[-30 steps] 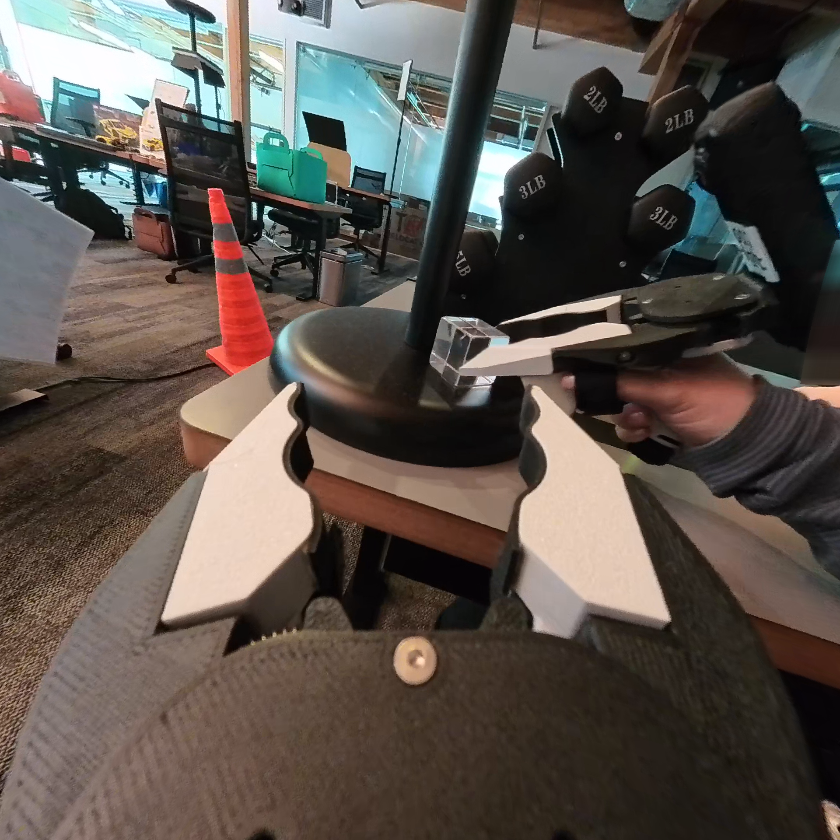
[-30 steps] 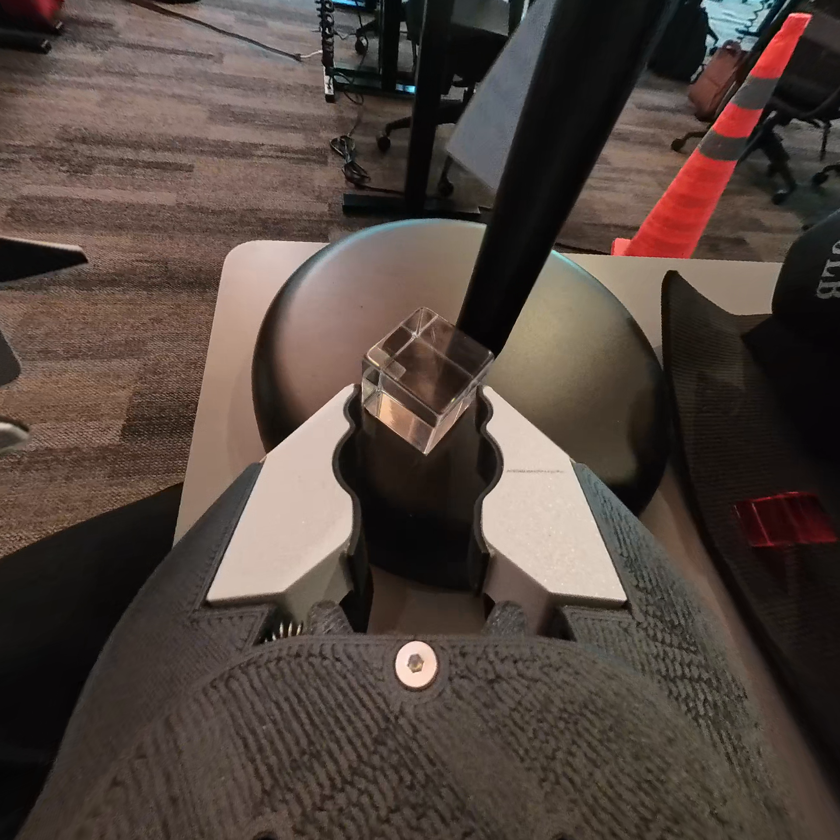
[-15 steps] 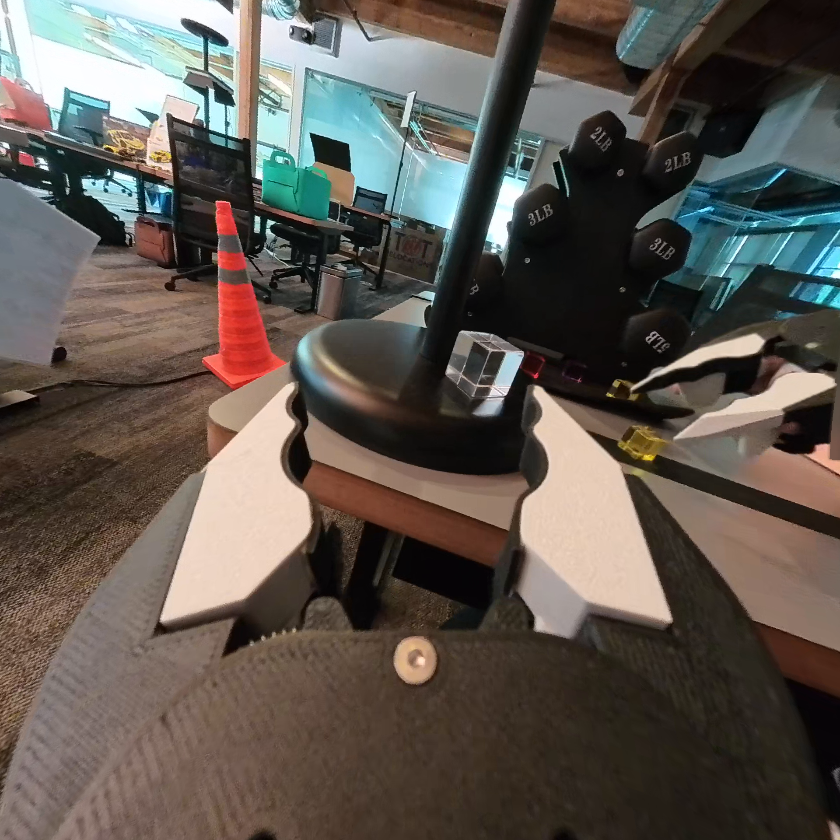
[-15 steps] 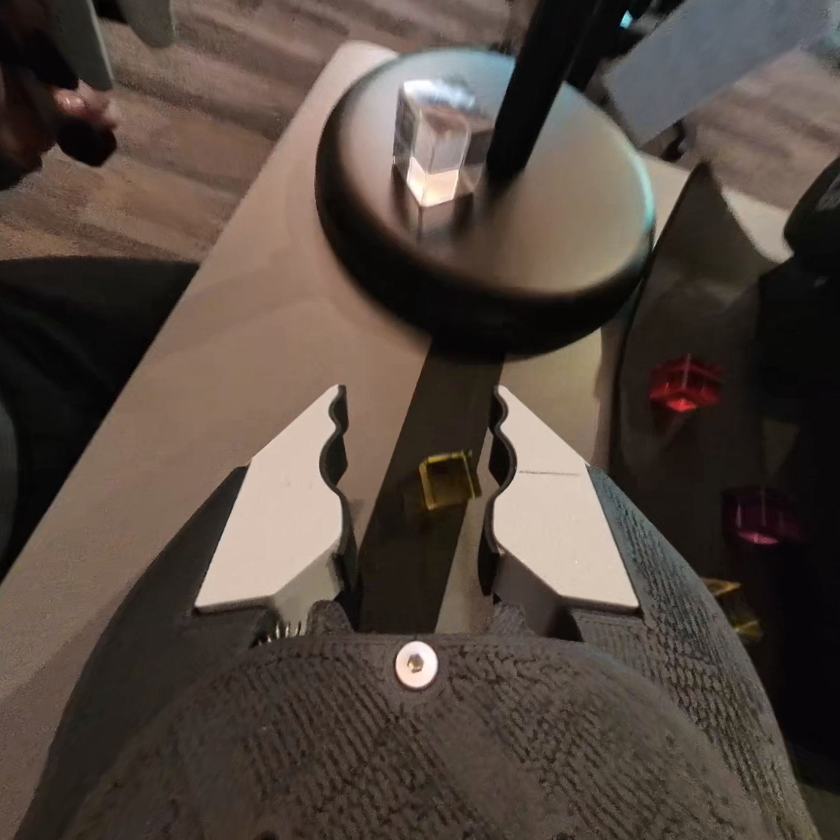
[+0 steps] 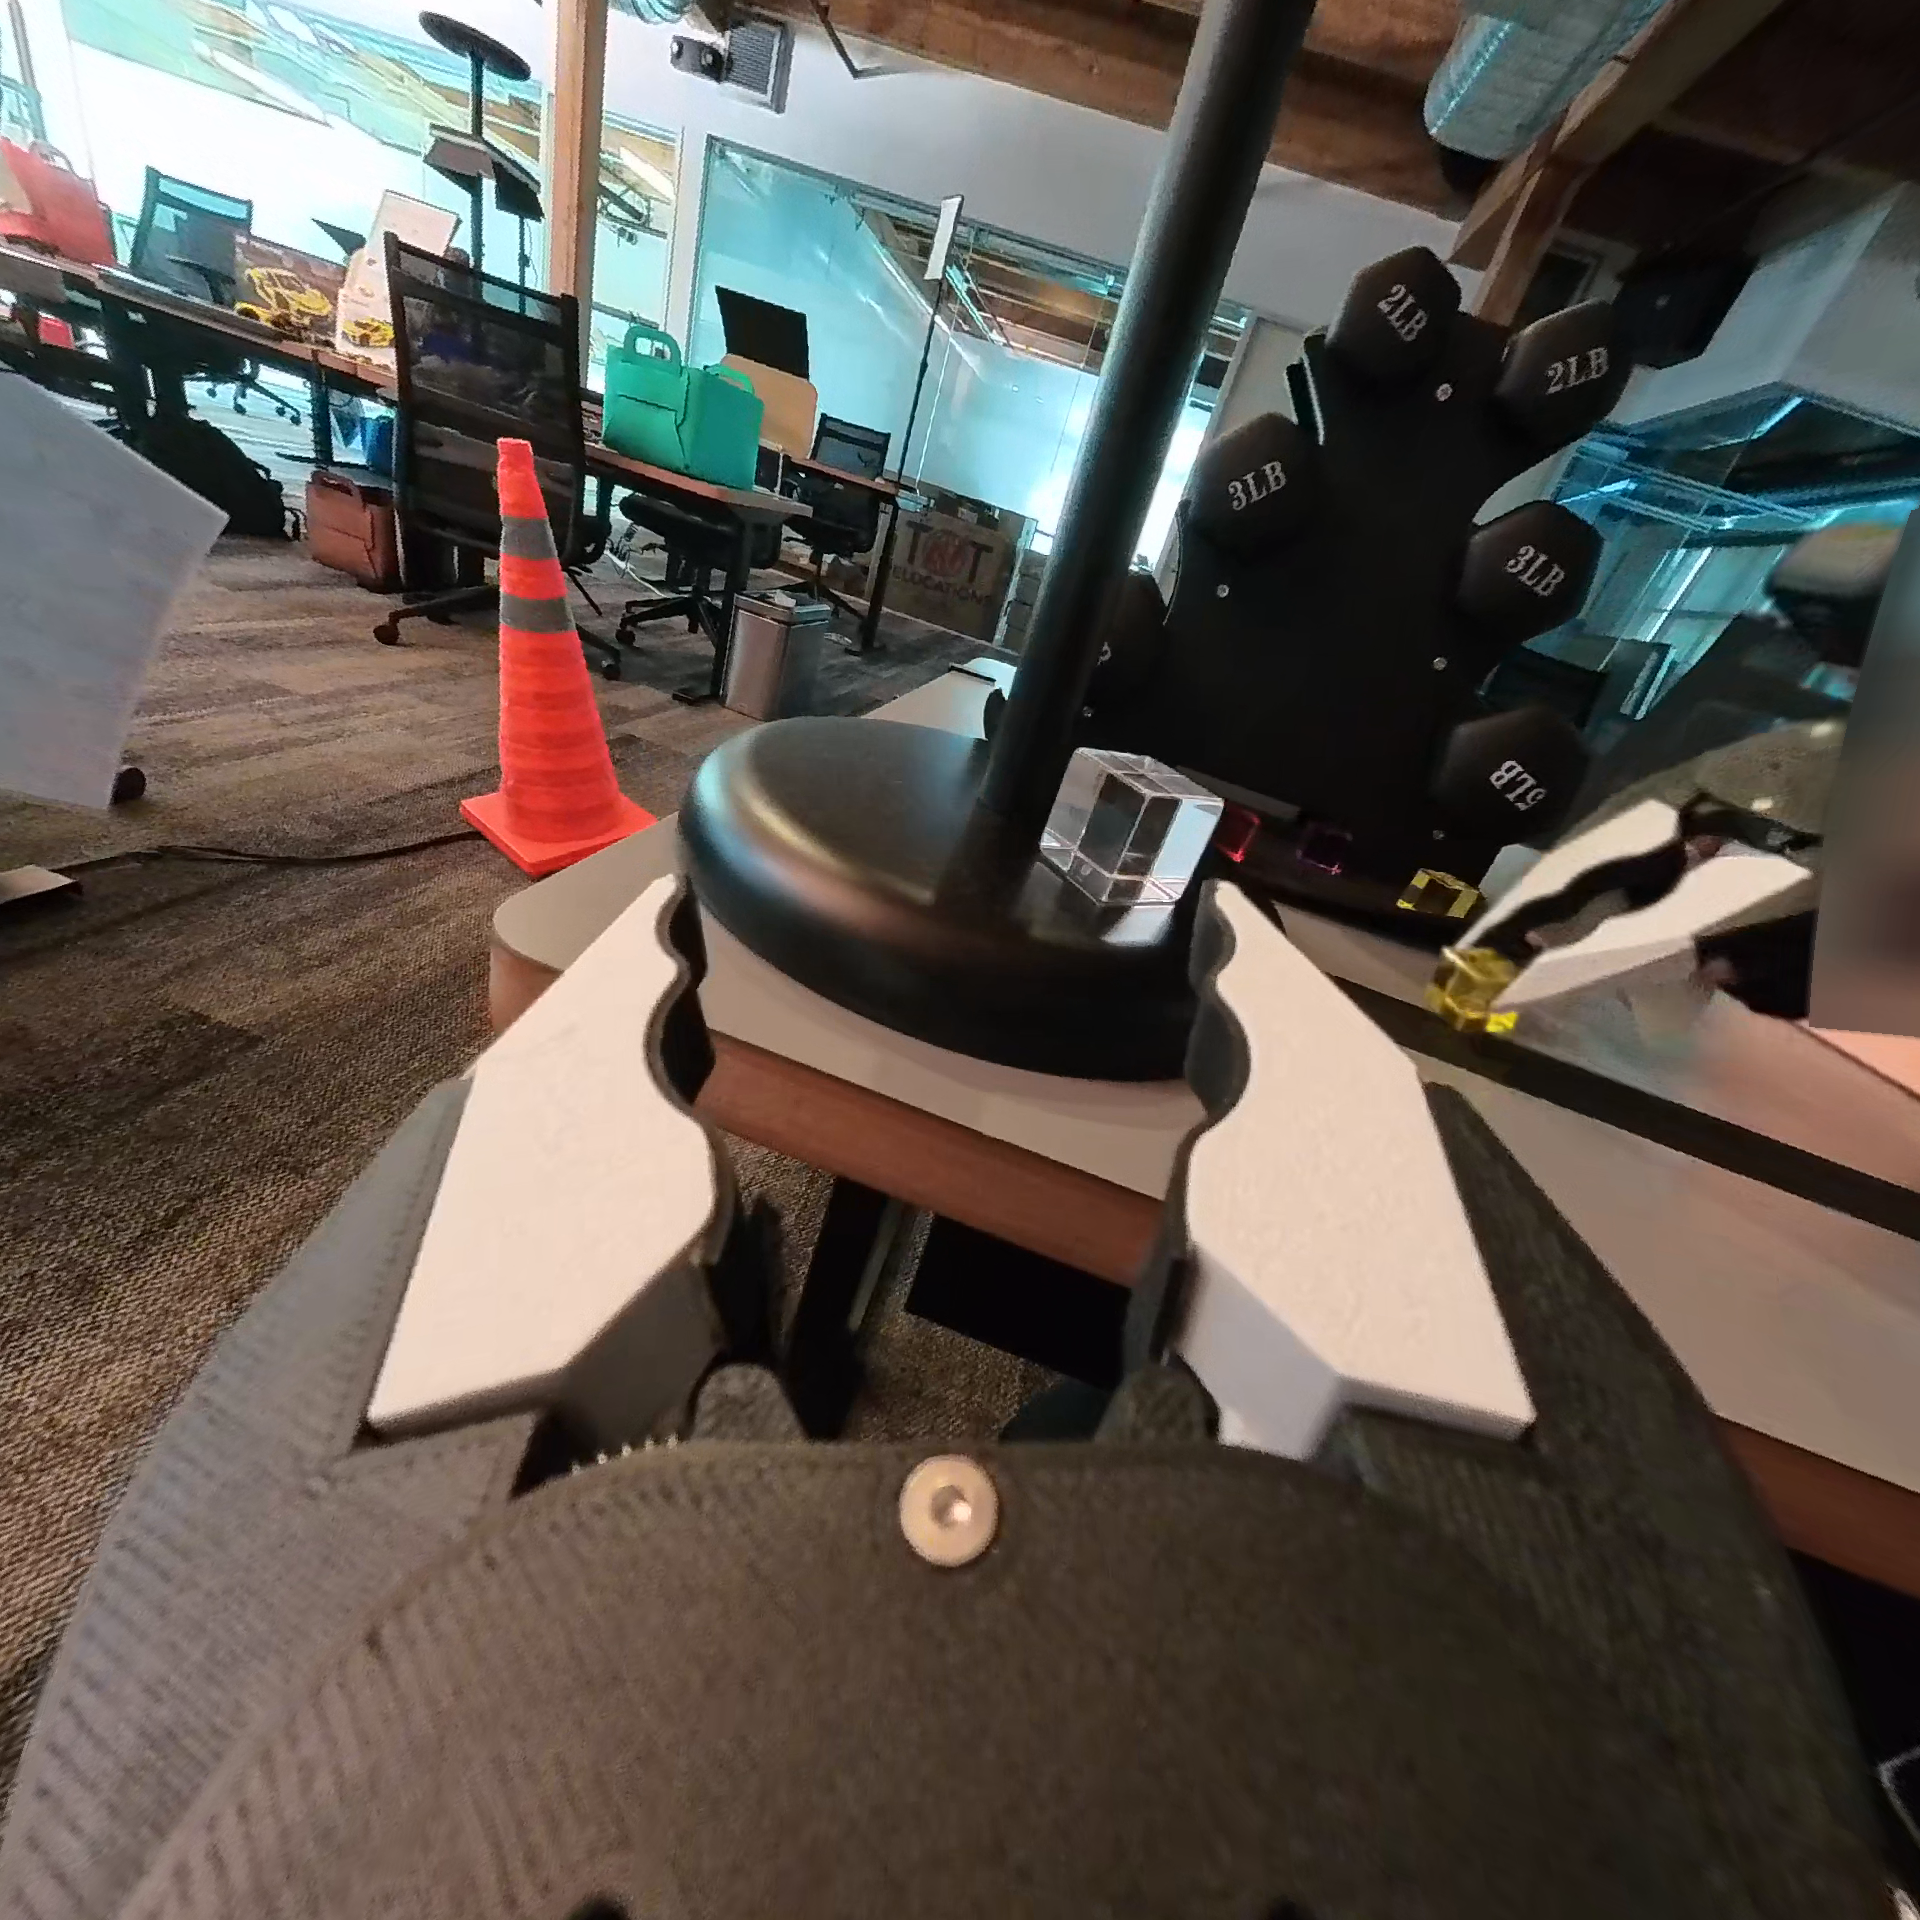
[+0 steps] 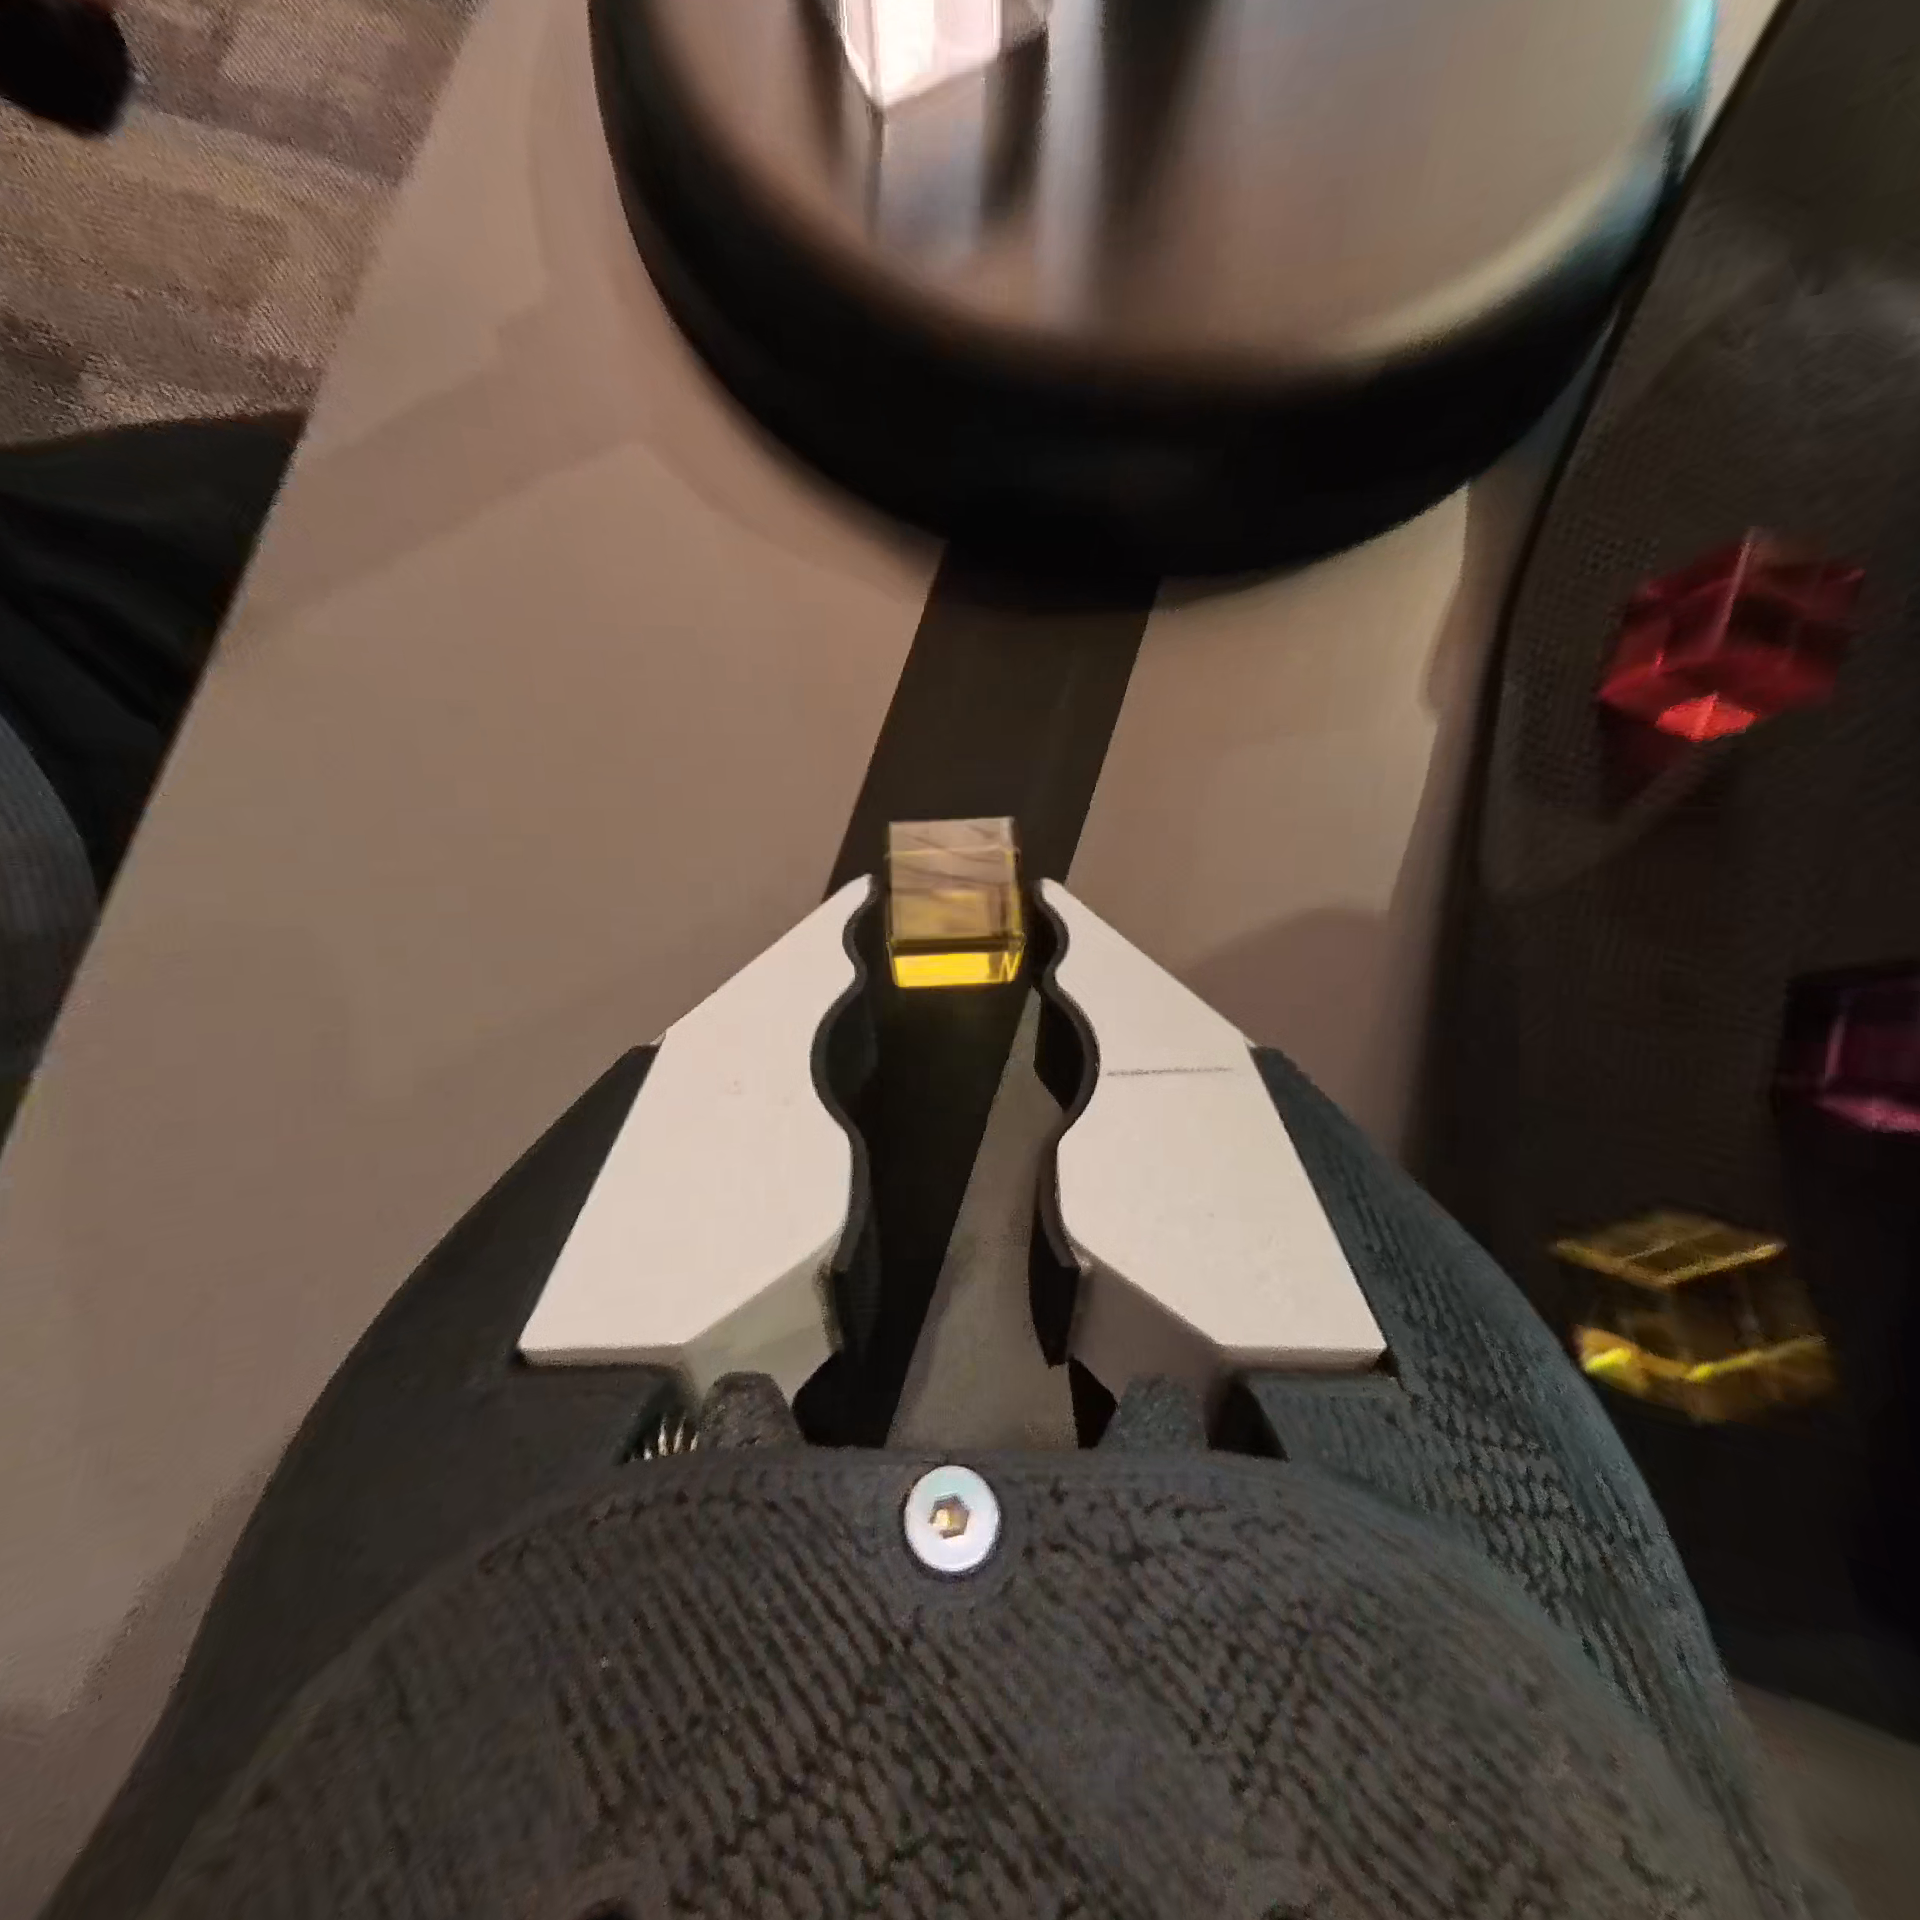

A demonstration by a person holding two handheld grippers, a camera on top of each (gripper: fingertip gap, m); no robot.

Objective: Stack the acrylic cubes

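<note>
On table (image 6: 520,727): right tool (image 6: 956,914) clamps yellow cube (image 6: 954,914) squarely; left tool (image 5: 940,935) wide open.

Orange traffic cone (image 5: 540,717) with grey bands on patterned carpet (image 5: 260,935), just left of worktop (image 5: 582,914) corner. Behind cone: black mesh office chair (image 5: 483,416), long desks, green bag (image 5: 681,410) on desk, small metal bin (image 5: 774,655) on floor. Black rack (image 5: 1382,582) of black dumbbells upright at back of worktop. White sheet (image 5: 73,592) at left edge. Glass partitions, wooden ceiling beams beyond.
</note>
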